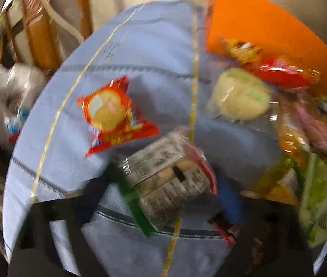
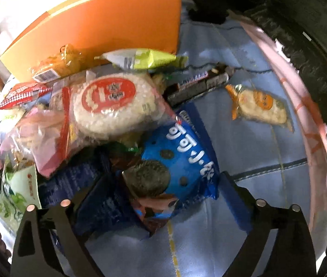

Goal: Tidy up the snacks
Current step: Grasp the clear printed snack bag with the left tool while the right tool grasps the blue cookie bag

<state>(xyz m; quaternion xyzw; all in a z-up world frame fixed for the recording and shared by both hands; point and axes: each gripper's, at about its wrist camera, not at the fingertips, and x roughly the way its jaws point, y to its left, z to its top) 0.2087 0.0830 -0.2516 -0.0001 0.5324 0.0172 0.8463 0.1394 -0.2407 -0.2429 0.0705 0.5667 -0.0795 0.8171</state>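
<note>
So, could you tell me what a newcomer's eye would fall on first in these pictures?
Probably the big orange box standing at the back of the blue tablecloth, with a heap of snack packets piled in front of it. Next, the bright blue cookie packet lying between the right gripper fingers, and the red-and-yellow snack packet alone on the cloth in the left view.

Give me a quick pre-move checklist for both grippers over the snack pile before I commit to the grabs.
1. Right gripper jaws straddle the blue cookie packet: ok.
2. Right pads pressing on that packet: not ok, gaps show on both sides.
3. Left gripper has the clear-wrapped snack pack between its fingers: ok.
4. Left grip firm: cannot tell, the view is blurred.
5. Orange box in sight and free of the jaws: ok.
6. Red packet lies alone on the blue cloth, apart from the pile: ok.
</note>
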